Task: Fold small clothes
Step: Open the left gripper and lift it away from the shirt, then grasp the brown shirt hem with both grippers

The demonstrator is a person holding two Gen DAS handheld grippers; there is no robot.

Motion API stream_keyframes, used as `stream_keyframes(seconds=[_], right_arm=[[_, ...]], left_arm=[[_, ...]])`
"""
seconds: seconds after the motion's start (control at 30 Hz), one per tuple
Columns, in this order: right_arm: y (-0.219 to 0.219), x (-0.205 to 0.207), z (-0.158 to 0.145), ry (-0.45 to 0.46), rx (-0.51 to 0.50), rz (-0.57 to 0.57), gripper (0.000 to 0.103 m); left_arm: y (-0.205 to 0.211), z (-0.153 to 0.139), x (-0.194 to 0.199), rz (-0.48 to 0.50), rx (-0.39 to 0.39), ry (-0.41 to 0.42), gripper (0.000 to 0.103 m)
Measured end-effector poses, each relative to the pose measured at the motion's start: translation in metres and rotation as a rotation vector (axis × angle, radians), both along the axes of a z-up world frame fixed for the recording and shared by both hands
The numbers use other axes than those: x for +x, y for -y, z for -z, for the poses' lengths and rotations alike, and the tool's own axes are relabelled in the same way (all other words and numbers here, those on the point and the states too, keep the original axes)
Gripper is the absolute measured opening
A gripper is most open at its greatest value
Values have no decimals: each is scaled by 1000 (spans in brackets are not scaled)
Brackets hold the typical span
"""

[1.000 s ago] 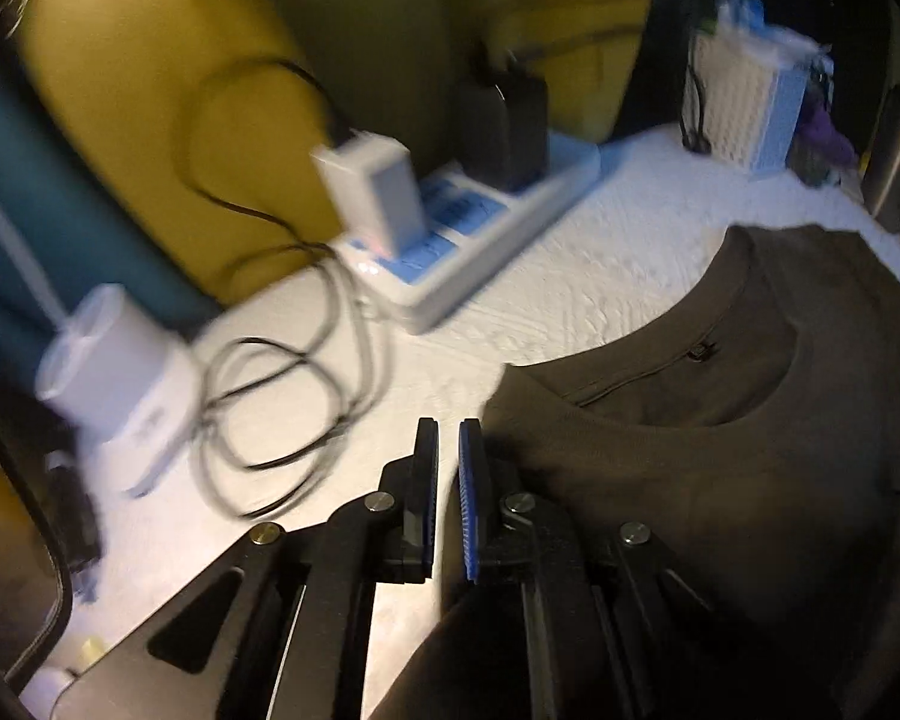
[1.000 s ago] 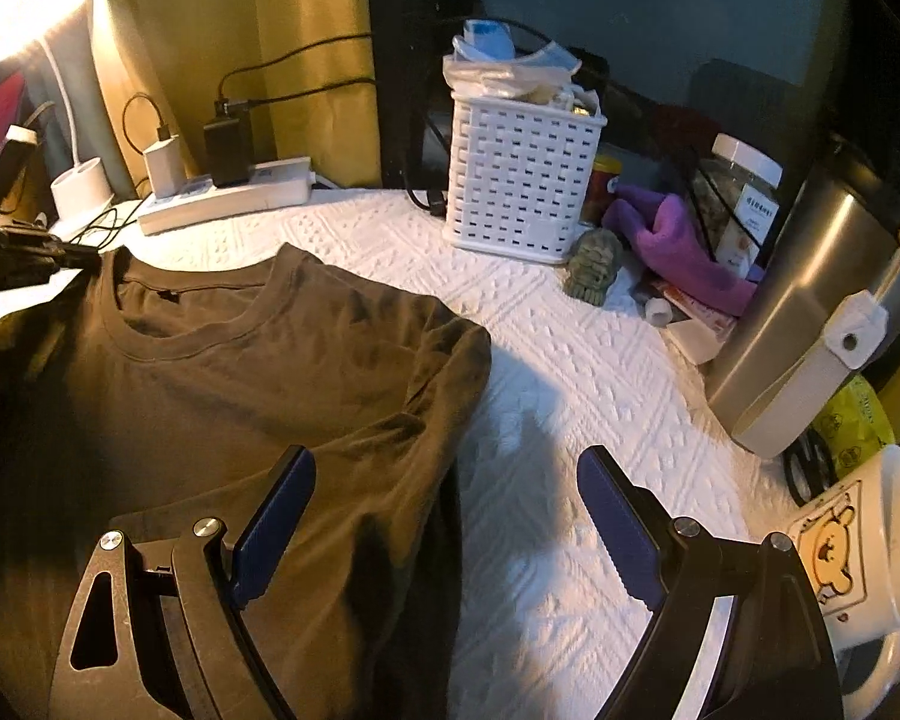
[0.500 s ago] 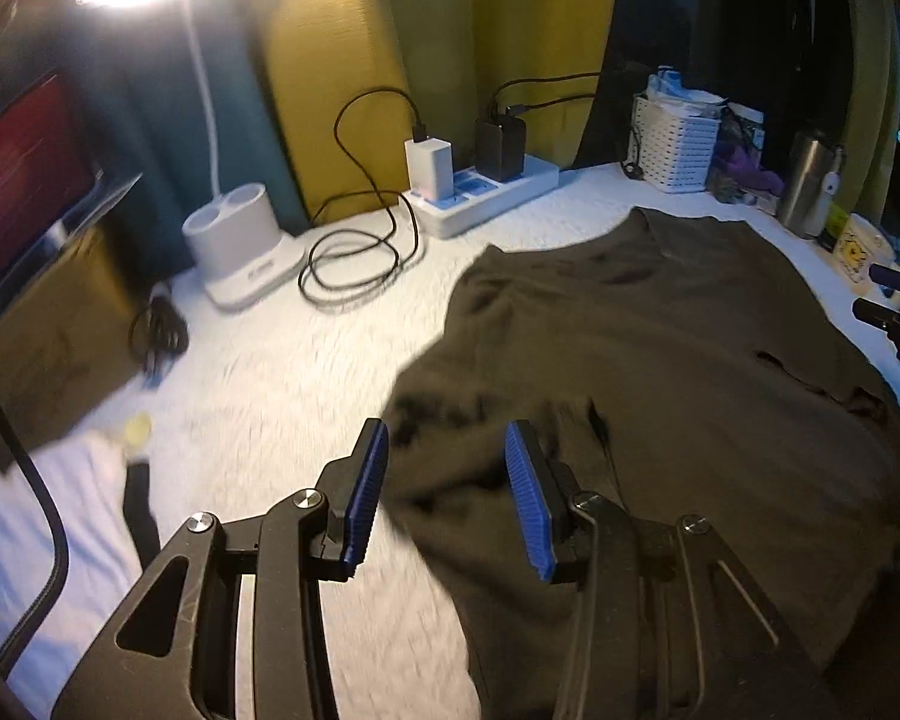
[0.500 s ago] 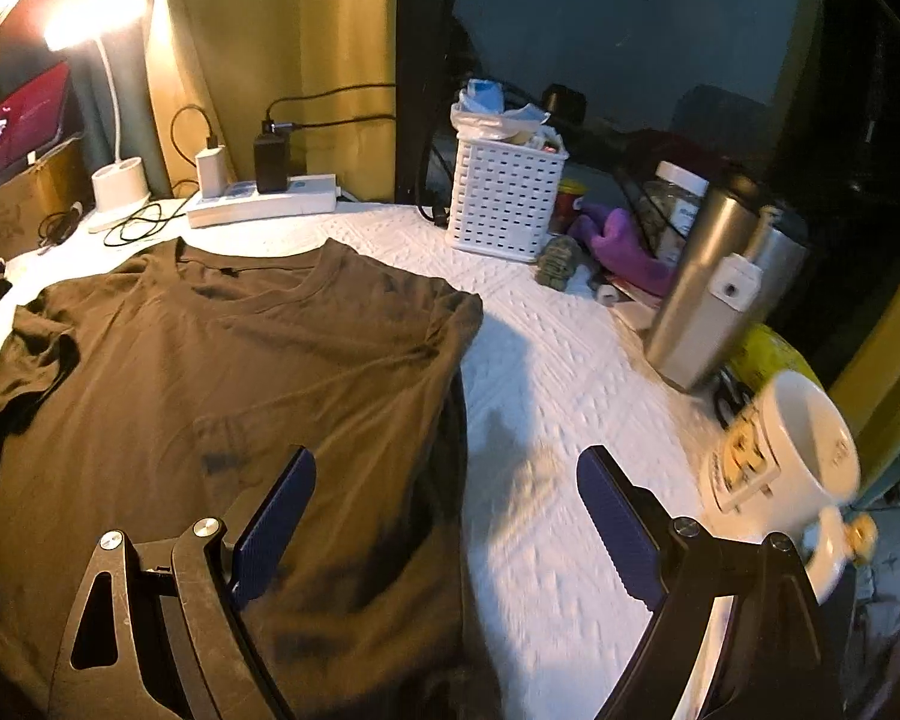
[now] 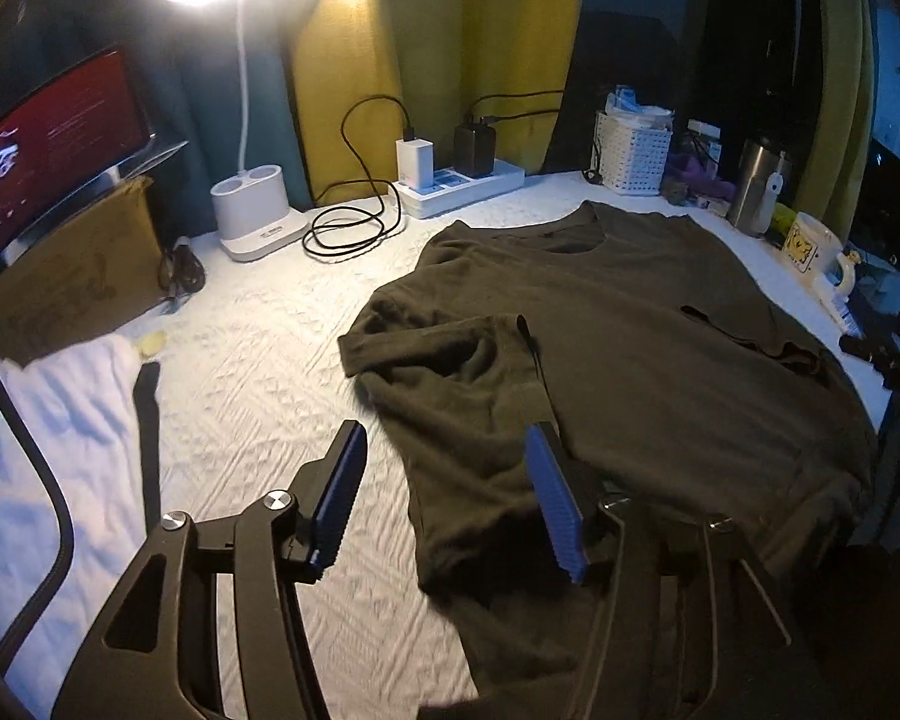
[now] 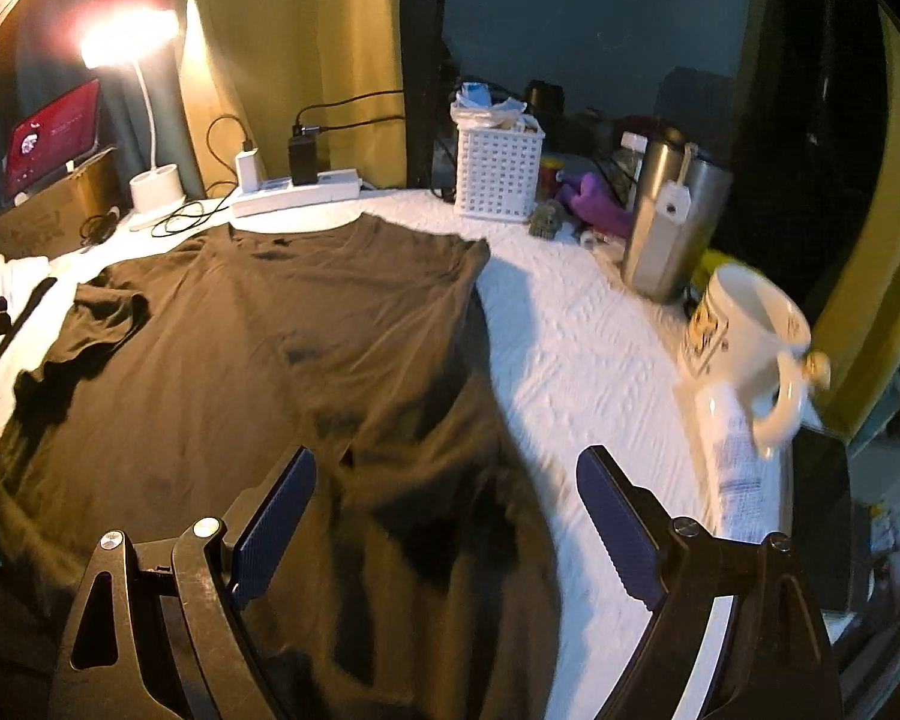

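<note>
A dark olive T-shirt point(image 5: 630, 336) lies spread on the white quilted table point(image 5: 258, 396), collar toward the back. Its left sleeve point(image 5: 432, 348) is crumpled and folded inward onto the body. My left gripper point(image 5: 444, 492) hovers over the shirt's near left edge; its jaws are opening and hold nothing. In the right wrist view the same shirt point(image 6: 282, 348) fills the left half. My right gripper point(image 6: 444, 516) stands wide open above the shirt's near right side, with no cloth pinched. The right gripper's dark tip point(image 5: 882, 354) shows at the left view's right edge.
At the back stand a lit desk lamp point(image 5: 252, 216), a power strip point(image 5: 462, 186) with chargers and coiled cable, a white basket point(image 5: 633, 150), a steel tumbler point(image 6: 666, 222) and a white mug point(image 6: 744, 336). A cardboard box point(image 5: 66, 276) and screen sit left.
Both grippers have pulled back from the collar end toward the near edge. The left gripper went from shut at the shoulder to open, letting the left sleeve drop crumpled. The right stayed open.
</note>
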State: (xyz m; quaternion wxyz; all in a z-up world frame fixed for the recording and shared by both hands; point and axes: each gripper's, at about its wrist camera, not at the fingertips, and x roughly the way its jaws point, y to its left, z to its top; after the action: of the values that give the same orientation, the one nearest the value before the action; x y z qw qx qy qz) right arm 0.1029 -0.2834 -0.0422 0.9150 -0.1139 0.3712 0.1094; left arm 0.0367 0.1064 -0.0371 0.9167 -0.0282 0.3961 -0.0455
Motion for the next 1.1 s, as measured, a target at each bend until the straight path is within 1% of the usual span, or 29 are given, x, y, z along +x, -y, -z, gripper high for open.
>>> stream_keyframes(seconds=[0.07, 0.17, 0.27, 0.3, 0.33, 0.4, 0.43, 0.47, 0.53, 0.67, 0.73, 0.8, 0.83, 0.87, 0.9, 0.93, 0.97, 1.0, 1.03, 1.1], right_arm=[[1, -10, 3, -7, 9, 4, 89], [4, -24, 7, -13, 22, 12, 89], [10, -36, 10, -27, 46, 20, 79], [12, -39, 12, -32, 49, 23, 77], [14, -42, 13, -37, 51, 25, 76], [16, -48, 17, -50, 55, 25, 69], [17, -50, 18, -57, 60, 25, 68], [18, -54, 20, -65, 70, 24, 66], [18, -62, 24, -79, 76, 15, 64], [20, -71, 34, -119, 105, 8, 64], [19, -73, 40, -139, 112, 9, 64], [19, -75, 44, -154, 127, 6, 63], [17, -75, 46, -165, 126, 3, 59], [14, -75, 50, -177, 119, -3, 49], [12, -76, 53, -188, 118, -11, 43], [10, -77, 54, -193, 120, -18, 39], [7, -79, 55, -189, 115, -31, 29], [5, -80, 54, -185, 105, -42, 12], [3, -82, 51, -173, 88, -53, 10], [3, -82, 43, -144, 80, -58, 9]], left_arm=[[-4, -1, -12, -19, -19, 3, 58], [-7, 2, -27, -40, -26, -11, 60], [-11, 10, -43, -58, -56, -35, 61], [-13, 14, -48, -67, -70, -47, 61], [-15, 19, -52, -76, -93, -61, 62], [-19, 29, -59, -83, -138, -92, 63], [-20, 34, -63, -91, -158, -106, 63], [-21, 38, -66, -96, -168, -115, 63], [-23, 45, -71, -105, -185, -130, 63], [-27, 52, -73, -111, -253, -143, 63], [-27, 51, -74, -116, -274, -129, 63], [-28, 50, -75, -113, -278, -116, 63], [-26, 50, -76, -104, -277, -115, 63], [-24, 49, -77, -91, -275, -113, 62], [-22, 50, -77, -77, -272, -115, 58], [-18, 50, -78, -57, -271, -120, 44], [-16, 51, -78, -43, -271, -127, 28], [-15, 51, -79, -36, -268, -128, 20], [-11, 50, -80, -15, -262, -125, 9], [-9, 45, -83, -5, -255, -104, 8]])
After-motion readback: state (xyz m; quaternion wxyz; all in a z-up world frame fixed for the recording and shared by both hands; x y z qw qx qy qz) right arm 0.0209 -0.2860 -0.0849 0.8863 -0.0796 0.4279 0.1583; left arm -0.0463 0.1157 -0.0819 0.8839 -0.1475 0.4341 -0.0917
